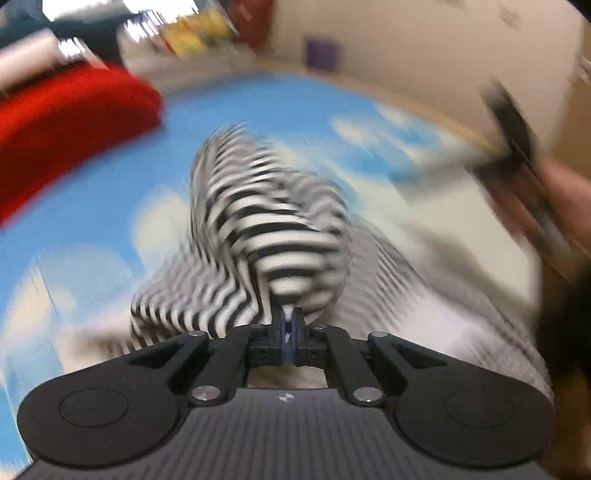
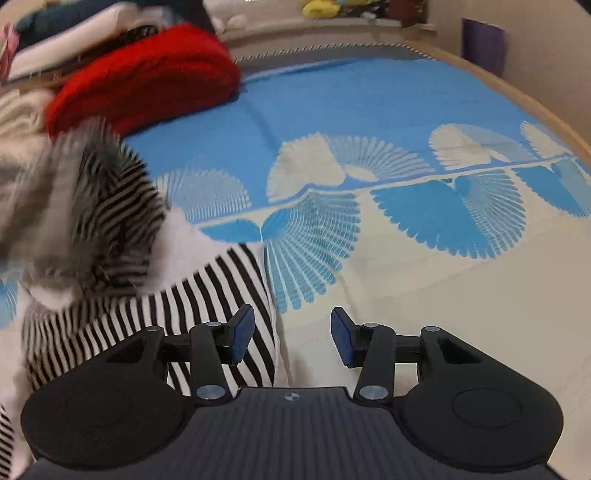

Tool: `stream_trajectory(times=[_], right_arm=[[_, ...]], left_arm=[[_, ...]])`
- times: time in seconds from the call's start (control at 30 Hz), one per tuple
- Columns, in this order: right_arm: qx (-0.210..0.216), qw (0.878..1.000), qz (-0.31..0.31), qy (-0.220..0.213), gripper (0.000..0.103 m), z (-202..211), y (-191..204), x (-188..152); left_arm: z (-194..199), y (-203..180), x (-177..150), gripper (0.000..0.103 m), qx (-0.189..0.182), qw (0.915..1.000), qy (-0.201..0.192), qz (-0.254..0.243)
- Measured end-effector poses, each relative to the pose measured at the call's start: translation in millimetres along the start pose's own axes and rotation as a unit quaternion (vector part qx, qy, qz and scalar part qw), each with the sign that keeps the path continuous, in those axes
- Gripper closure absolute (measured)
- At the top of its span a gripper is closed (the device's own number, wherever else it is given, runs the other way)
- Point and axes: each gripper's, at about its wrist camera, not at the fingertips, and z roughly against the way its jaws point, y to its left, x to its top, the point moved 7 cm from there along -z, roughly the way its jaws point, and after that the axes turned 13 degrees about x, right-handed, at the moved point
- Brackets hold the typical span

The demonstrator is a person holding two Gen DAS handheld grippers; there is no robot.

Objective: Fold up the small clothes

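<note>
A black-and-white striped garment [image 1: 258, 229] hangs bunched and blurred in front of my left gripper [image 1: 290, 325], which is shut on a fold of it. In the right wrist view the same striped garment [image 2: 207, 295] lies partly on the blue and white patterned bedspread [image 2: 369, 110], its left part lifted and blurred. My right gripper [image 2: 291, 338] stands open just above the bedspread, nothing between its blue pads; its left fingertip [image 2: 242, 332] is over the garment's right edge.
A red folded cloth [image 2: 147, 77] lies at the back left, with stacked white and dark clothes [image 2: 66, 33] behind it. A purple box [image 2: 482, 44] stands by the wall. A hand with a dark device [image 1: 524, 158] shows blurred at the right of the left wrist view.
</note>
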Motion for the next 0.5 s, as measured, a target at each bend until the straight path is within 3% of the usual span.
stream_trajectory(times=[0.07,0.13,0.17,0.2,0.33,0.4,0.5], right_arm=[[0.016,1.000,-0.012,-0.020,0.055,12,3,1],[0.036,0.999,-0.014,-0.030,0.055,19,8,0],[0.046,0.998,-0.012,-0.031,0.054,21,12,-2],[0.060,0.998,-0.013,-0.028,0.053,20,16,-4],[0.117,0.992,-0.036,0.012,0.053,5,31,-19],[0.140,0.988,-0.052,0.042,0.053,-9,38,-29],[0.151,0.982,-0.072,0.086,0.053,-33,48,-48]], left_arm=[[23,-10,-32,0.087,-0.011,0.9993,0.024,0.026],[37,0,-47,0.069,0.021,0.9950,0.016,0.096],[38,10,-51,0.067,0.039,0.9881,0.014,0.148],[35,21,-54,0.067,0.049,0.9792,0.018,0.196],[-4,56,-74,0.067,0.062,0.9185,0.048,0.388],[-28,61,-74,0.067,0.052,0.8931,0.075,0.440],[-58,55,-75,0.059,0.025,0.8782,0.111,0.465]])
